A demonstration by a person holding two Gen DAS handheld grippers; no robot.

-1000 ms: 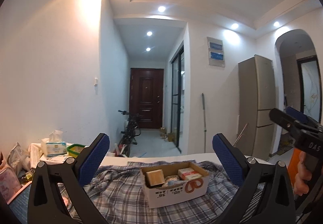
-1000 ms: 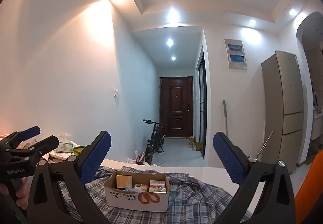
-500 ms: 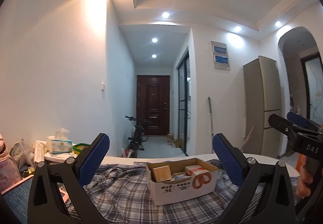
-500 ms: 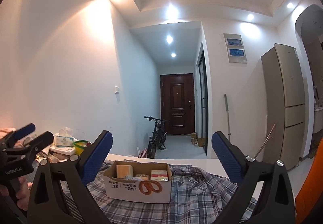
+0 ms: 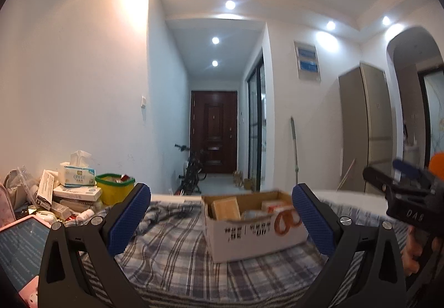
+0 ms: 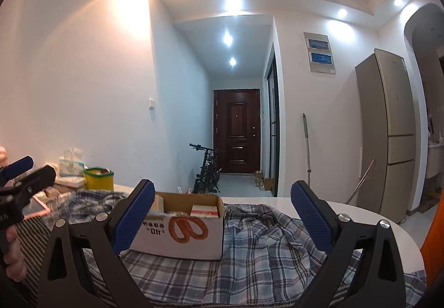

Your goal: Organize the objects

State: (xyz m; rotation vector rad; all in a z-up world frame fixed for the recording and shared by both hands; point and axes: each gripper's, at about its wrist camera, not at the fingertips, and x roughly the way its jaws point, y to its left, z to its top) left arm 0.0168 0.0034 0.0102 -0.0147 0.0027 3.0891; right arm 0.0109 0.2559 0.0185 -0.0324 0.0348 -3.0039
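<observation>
An open white cardboard box with several small packets inside stands on a plaid cloth on the table. It also shows in the right wrist view, on the same cloth. My left gripper is open and empty, held above the cloth in front of the box. My right gripper is open and empty, also short of the box. Each gripper shows at the edge of the other's view: the right one, the left one.
A pile of clutter sits at the table's left: a tissue pack, a yellow-green tub, flat boxes and a pink tablet. The white table's rounded edge lies to the right. A fridge and hallway lie beyond.
Both grippers have dipped and drawn closer to the box, which now looks larger. The left view has swung to show more of the clutter pile. Both jaws stay open.
</observation>
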